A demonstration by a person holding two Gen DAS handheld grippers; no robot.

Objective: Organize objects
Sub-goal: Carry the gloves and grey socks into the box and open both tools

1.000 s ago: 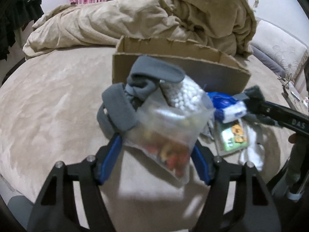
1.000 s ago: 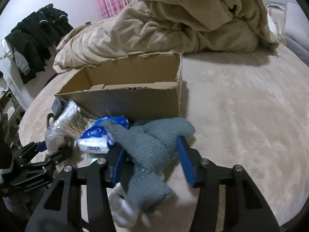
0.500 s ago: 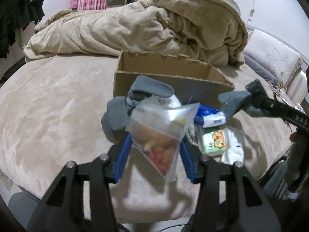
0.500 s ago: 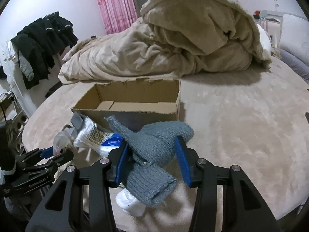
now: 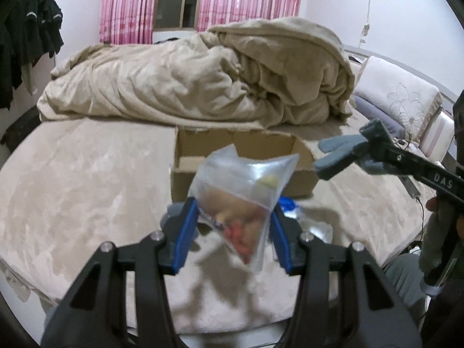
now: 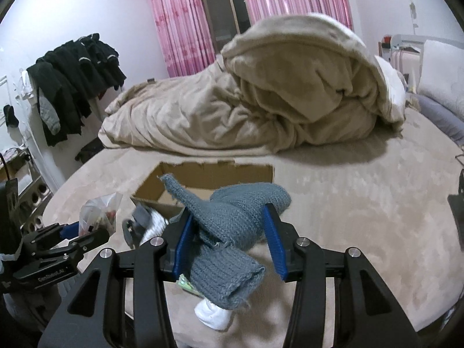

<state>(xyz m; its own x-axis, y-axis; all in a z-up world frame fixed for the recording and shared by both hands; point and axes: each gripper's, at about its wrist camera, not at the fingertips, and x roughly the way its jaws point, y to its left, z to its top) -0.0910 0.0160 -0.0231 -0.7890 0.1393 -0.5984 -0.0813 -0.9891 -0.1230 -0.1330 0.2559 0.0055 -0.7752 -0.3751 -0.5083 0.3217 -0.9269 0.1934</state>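
My left gripper (image 5: 235,217) is shut on a clear plastic bag of small red and yellow items (image 5: 242,200) and holds it up in front of the open cardboard box (image 5: 243,159) on the bed. My right gripper (image 6: 229,232) is shut on a grey-blue knitted glove (image 6: 232,226) and holds it above the box's near edge (image 6: 162,200). In the left wrist view the glove (image 5: 339,156) hangs at the right of the box. In the right wrist view the left gripper with the bag (image 6: 98,211) is at the lower left.
A heaped beige duvet (image 5: 203,81) lies behind the box. A grey sock and a bag of white beads (image 6: 145,226), a blue packet (image 5: 287,203) and a white item (image 6: 214,316) lie before the box. Dark clothes (image 6: 72,87) hang at the left.
Both grippers have risen and pulled back from the bed. The bag and the glove came up with them. The sock, beads and packet stayed on the bed.
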